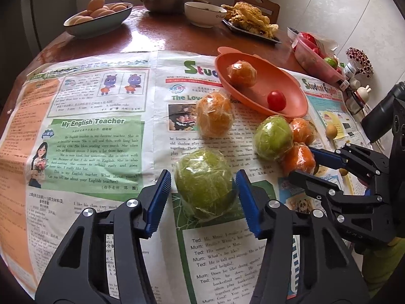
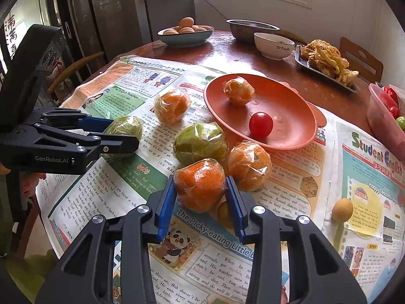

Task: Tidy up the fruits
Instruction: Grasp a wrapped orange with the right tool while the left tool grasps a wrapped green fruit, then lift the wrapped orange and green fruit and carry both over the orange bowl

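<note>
Left wrist view: the left gripper [image 1: 203, 186] points steeply down at a wrapped green fruit [image 1: 204, 183] lying on the newspaper [image 1: 96, 139] near the tabletop's near edge. The fruit sits squarely between the blue pads [image 1: 158, 202]; the right-hand pad touches its skin, while the left-hand one shows a thin gap, so the jaws are narrowed around it but I judge the grip not yet firm. The fruit is round, with no long axis to line up. The orange plate [image 1: 286, 96], already holding a wrapped orange [image 1: 241, 74] and a cherry tomato [image 1: 276, 100], lies beyond and to the right, toward the far edge. The right gripper [image 1: 305, 162] reaches in from the right edge onto another orange fruit.

Right wrist view: the right gripper [image 2: 201, 190] is closed about a wrapped orange fruit [image 2: 200, 183], both pads pressing its sides; it rests on the newspaper, touching a second orange [image 2: 249, 166] and just in front of a green fruit [image 2: 200, 143]. The plate [image 2: 291, 109] lies directly ahead, past those two, so this hand is the nearer one to it. The coming lift probably must clear the neighbouring fruits. The left gripper [image 2: 119, 136] shows at the left with its green fruit [image 2: 126, 126].
</note>
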Available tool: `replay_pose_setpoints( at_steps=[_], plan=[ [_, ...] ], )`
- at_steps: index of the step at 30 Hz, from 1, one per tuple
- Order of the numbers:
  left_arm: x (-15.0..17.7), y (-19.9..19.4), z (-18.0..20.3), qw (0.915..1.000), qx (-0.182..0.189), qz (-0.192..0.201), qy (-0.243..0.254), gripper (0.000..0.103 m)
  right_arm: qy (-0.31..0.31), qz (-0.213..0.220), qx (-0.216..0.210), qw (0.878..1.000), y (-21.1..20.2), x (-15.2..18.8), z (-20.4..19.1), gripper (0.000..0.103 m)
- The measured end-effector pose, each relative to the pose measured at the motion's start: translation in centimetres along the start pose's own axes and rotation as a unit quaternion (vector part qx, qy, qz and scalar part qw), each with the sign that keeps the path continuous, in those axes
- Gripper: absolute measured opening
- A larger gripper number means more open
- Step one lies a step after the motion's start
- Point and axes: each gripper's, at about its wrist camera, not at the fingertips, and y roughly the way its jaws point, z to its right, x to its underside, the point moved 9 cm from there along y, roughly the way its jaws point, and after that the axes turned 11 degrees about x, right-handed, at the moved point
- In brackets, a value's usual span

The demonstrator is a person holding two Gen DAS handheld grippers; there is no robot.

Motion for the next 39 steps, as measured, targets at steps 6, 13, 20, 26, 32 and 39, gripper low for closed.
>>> replay_pose_setpoints(
  at_steps=[6, 13, 20, 26, 32, 39],
  plan=[
    [0.1, 0.5, 0.4, 1.0, -0.002, -0.005, 0.007, 0.039, 0.009, 0.002, -0.003, 1.0, -0.3, 0.1, 0.4, 0.037],
    [0.2, 0.7, 0.9, 0.9999, 0.007, -0.012, 0.01, 0.037, 0.02, 0.005, -0.007, 1.0, -0.7, 0.1, 0.9, 0.037],
    [0.1, 0.3, 1.2, 0.9999, 0.008, -0.008, 0.008, 0.036, 0.025, 0.017, -0.008, 1.0, -1.4, -0.1, 1.2, 0.037],
    [-0.2, -0.2, 1.5, 0.9999, 0.008, -0.004, 0.01, 0.036, 0.03, 0.024, -0.01, 0.999, -2.0, -0.1, 1.3, 0.037],
    [-0.5, -0.5, 2.0, 0.9998, 0.004, 0.0, 0.017, 0.036, 0.036, 0.032, -0.01, 0.999, -2.7, -0.2, 1.8, 0.037],
    [0.0, 0.0, 1.7, 0.9999, 0.0, -0.007, 0.014, 0.036, 0.04, 0.035, -0.011, 0.999, -2.9, -0.2, 2.1, 0.037]
  ],
)
